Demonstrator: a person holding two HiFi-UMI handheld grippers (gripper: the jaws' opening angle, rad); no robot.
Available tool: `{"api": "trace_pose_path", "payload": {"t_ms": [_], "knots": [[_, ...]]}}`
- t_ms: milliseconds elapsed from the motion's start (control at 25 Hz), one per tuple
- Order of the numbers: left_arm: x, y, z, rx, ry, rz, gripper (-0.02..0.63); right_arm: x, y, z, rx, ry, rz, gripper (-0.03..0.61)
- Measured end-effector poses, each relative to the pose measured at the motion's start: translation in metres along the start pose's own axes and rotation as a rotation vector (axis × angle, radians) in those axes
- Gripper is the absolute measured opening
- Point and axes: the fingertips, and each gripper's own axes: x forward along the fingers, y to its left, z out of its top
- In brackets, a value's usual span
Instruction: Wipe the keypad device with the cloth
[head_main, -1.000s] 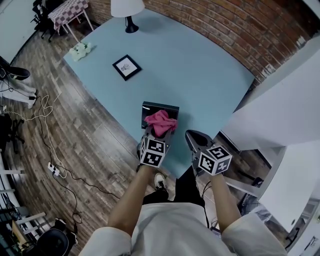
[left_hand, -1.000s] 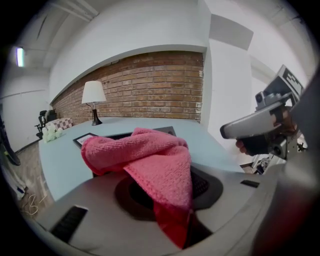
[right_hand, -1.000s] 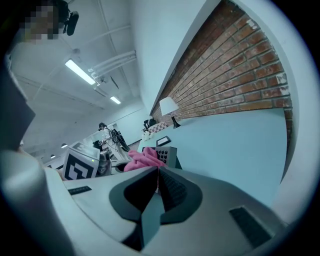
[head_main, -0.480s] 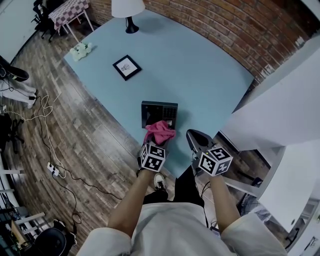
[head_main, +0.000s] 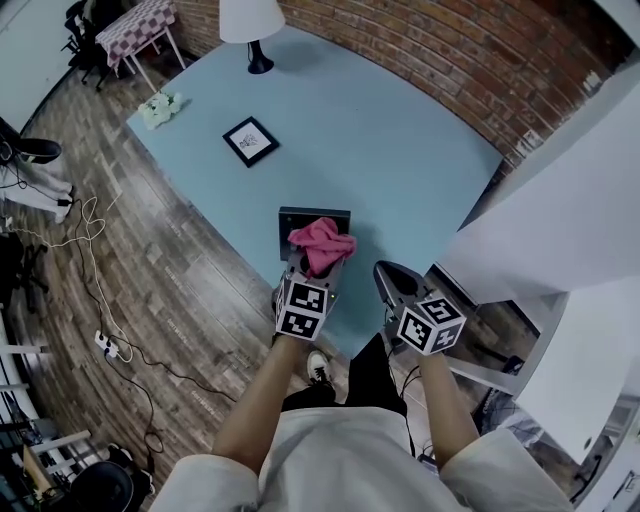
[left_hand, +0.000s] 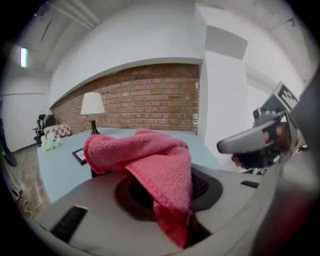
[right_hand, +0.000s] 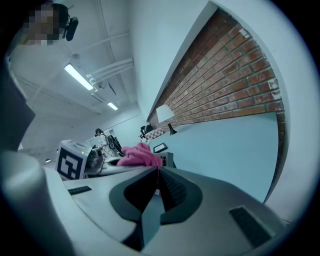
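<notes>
The black keypad device (head_main: 300, 221) lies near the front edge of the light blue table (head_main: 400, 150). A pink cloth (head_main: 322, 243) lies bunched over its near right part, and my left gripper (head_main: 312, 266) is shut on the cloth's near end. In the left gripper view the pink cloth (left_hand: 150, 167) drapes out between the jaws and hides most of the device. My right gripper (head_main: 392, 281) hangs off the table's front edge to the right, jaws shut on nothing. The right gripper view shows the cloth (right_hand: 139, 155) and the keypad device (right_hand: 167, 159) to its left.
A framed picture (head_main: 250, 140) lies mid-table, a lamp (head_main: 252, 22) stands at the far edge, and white flowers (head_main: 160, 107) sit at the left corner. A brick wall (head_main: 480, 70) runs behind. A white counter (head_main: 540, 210) stands to the right. Cables (head_main: 100, 290) trail across the wood floor.
The left gripper pulled the cloth back toward the table edge, baring the keypad, then pushed it forward onto the device again. The right gripper stayed put.
</notes>
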Motion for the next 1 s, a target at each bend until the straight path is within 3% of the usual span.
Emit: {"api": "trace_pose_path", "payload": {"t_ms": [120,240,440,1000], "knots": [[0.009,0.009,0.036,0.031,-0.052,0.006,0.143,-0.004,-0.001,-0.001,-0.005,0.002,-0.008,0.02],[0.026,0.016,0.052,0.039,-0.048,0.014,0.143,-0.012,-0.005,0.001,-0.01,-0.01,-0.02,0.02],[0.048,0.014,0.042,0.034,0.007,0.022,0.141,-0.025,-0.013,0.002,-0.021,-0.025,-0.044,0.02],[0.049,-0.002,0.021,0.056,0.05,0.023,0.141,-0.027,-0.025,-0.001,-0.035,-0.001,-0.06,0.02]]}}
